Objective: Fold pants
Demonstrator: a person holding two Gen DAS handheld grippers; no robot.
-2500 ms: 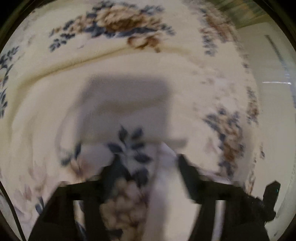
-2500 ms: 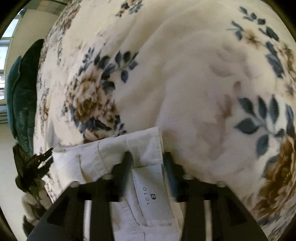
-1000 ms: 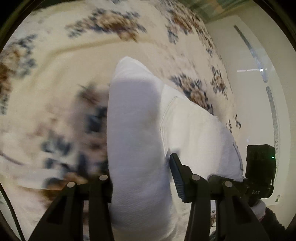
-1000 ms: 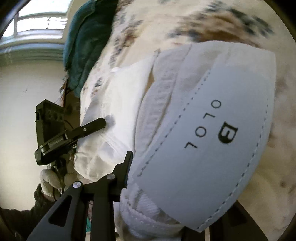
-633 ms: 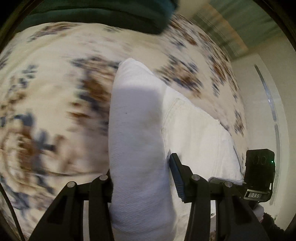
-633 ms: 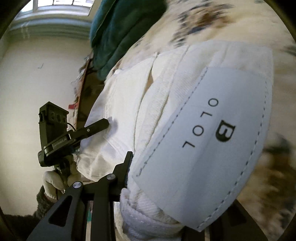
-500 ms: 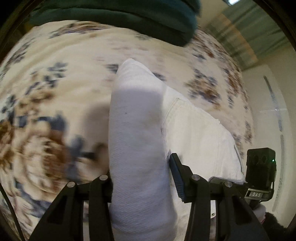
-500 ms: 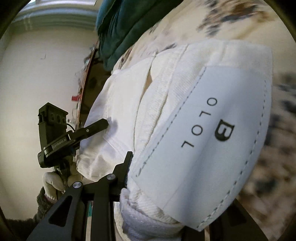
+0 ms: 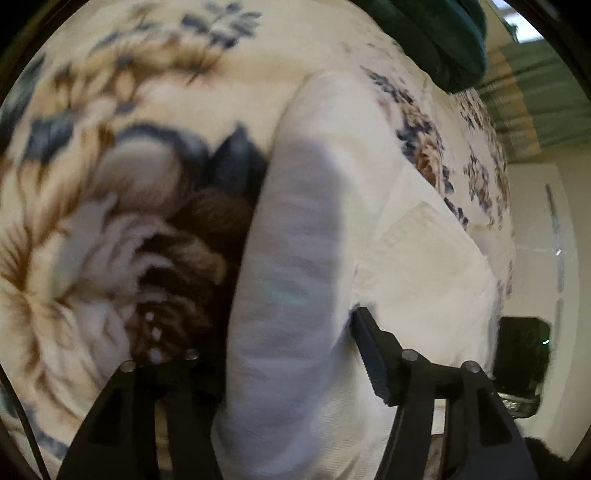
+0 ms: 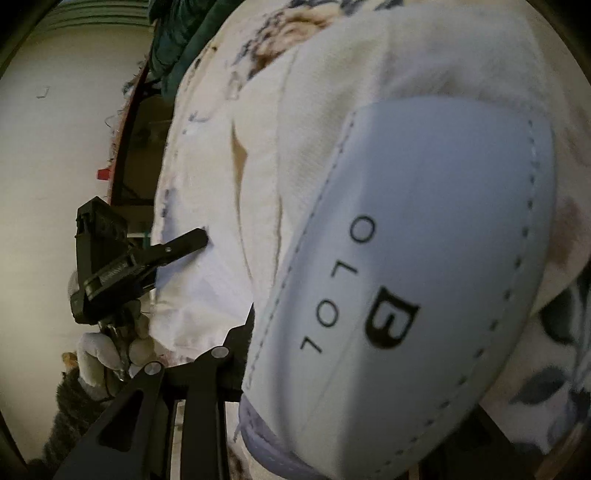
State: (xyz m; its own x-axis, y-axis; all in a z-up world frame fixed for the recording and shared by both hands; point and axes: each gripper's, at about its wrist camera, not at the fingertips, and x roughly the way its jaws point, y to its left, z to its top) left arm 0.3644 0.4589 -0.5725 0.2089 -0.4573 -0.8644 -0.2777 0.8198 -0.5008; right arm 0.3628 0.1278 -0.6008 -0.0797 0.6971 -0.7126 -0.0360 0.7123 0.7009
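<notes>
Now the pants (image 9: pixel 295 258) hang lifted off the floral blanket (image 9: pixel 92 221), where 2.5 s ago their waist lay flat on it. The left gripper (image 9: pixel 291 354) clamps one waist corner; the right gripper (image 10: pixel 332 369) clamps the other, its label patch (image 10: pixel 424 277) filling the view from 3 to 6 o'clock. A green pillow (image 9: pixel 436 33) has swung in at 1 o'clock, so the carry-over fold looks well under way.

White pants (image 9: pixel 424 266), cream floral blanket (image 9: pixel 110 110), teal cushion (image 9: pixel 443 33)
</notes>
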